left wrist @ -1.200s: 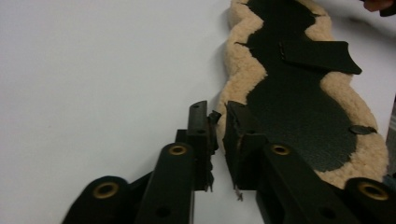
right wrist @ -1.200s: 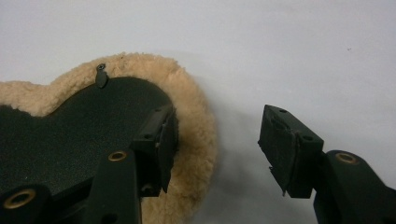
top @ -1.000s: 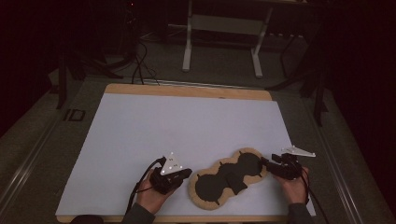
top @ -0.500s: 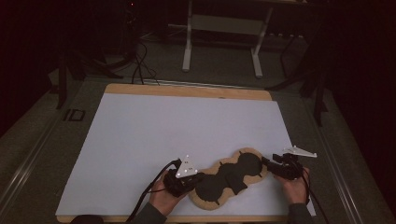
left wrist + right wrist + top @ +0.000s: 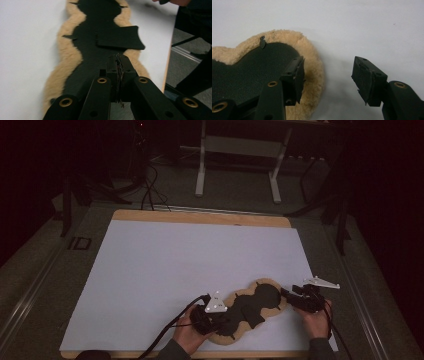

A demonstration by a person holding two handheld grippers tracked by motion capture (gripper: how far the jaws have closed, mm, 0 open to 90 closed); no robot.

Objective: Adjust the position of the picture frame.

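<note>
The left gripper (image 5: pixel 220 319) is sliding in over the near end of the fleece-edged pad (image 5: pixel 250 309), its jaws clenched together with nothing visibly caught; a second ago it sat clear of that end. The right gripper (image 5: pixel 295 296) is waiting at the pad's far end, jaws spread wide, one astride the woolly rim (image 5: pixel 313 72). That suggests a grasp or fold is being prepared. The pad's nearest edge is hidden beneath the left hand (image 5: pixel 186 336).

A wooden table (image 5: pixel 200 216) carries a white sheet (image 5: pixel 190 270), with a fleece-edged black pad (image 5: pixel 250 307) lying near its front edge
</note>
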